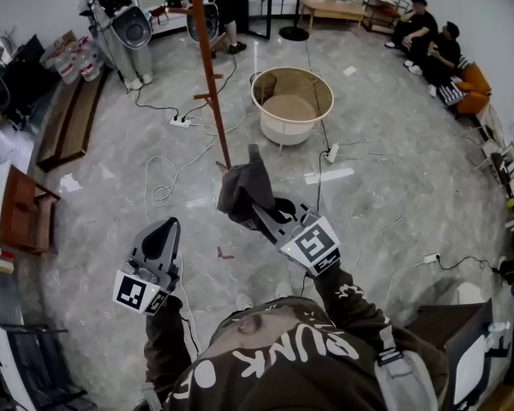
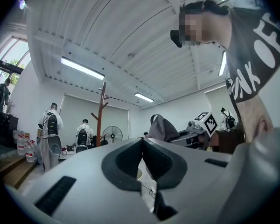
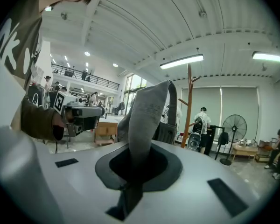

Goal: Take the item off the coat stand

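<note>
Both my grippers are closed: right gripper pinching the limp dark-grey cloth garment, clear of the brown wooden coat stand at eleven o'clock; left gripper empty. I hold one thin fold, which could slip free.

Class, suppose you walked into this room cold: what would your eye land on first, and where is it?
The grey garment hangs from the right gripper, whose jaws are clamped on it, at the middle of the head view. Just beyond stands the wooden coat stand, with a round beige tub on the floor to its right. The left gripper is shut and empty, lower left.
</note>
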The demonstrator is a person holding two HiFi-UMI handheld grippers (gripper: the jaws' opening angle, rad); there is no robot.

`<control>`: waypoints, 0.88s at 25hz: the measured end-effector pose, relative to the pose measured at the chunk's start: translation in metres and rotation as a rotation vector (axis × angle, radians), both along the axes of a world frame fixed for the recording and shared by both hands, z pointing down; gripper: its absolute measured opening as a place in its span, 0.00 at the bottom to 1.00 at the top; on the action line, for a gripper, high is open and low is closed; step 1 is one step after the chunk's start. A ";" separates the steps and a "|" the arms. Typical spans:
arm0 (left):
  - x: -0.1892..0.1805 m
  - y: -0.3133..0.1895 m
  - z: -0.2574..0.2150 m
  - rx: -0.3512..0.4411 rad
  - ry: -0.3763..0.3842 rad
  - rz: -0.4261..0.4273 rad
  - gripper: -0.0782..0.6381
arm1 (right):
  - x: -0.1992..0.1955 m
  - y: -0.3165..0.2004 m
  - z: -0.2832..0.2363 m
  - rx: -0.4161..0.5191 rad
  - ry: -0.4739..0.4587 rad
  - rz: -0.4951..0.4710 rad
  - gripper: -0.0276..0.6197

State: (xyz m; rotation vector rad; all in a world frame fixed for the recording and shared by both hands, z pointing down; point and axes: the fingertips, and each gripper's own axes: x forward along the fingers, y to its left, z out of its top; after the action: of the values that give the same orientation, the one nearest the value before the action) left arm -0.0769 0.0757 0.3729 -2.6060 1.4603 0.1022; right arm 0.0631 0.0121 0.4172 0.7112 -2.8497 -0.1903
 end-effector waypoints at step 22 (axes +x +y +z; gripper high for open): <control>0.028 -0.010 -0.012 0.020 -0.036 -0.019 0.12 | 0.019 -0.019 -0.015 0.056 -0.012 -0.049 0.07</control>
State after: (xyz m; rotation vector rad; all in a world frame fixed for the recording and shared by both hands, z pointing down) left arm -0.0489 0.0660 0.3613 -2.5642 1.4647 0.0667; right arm 0.0818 -0.0064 0.4024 0.6552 -2.8856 -0.2751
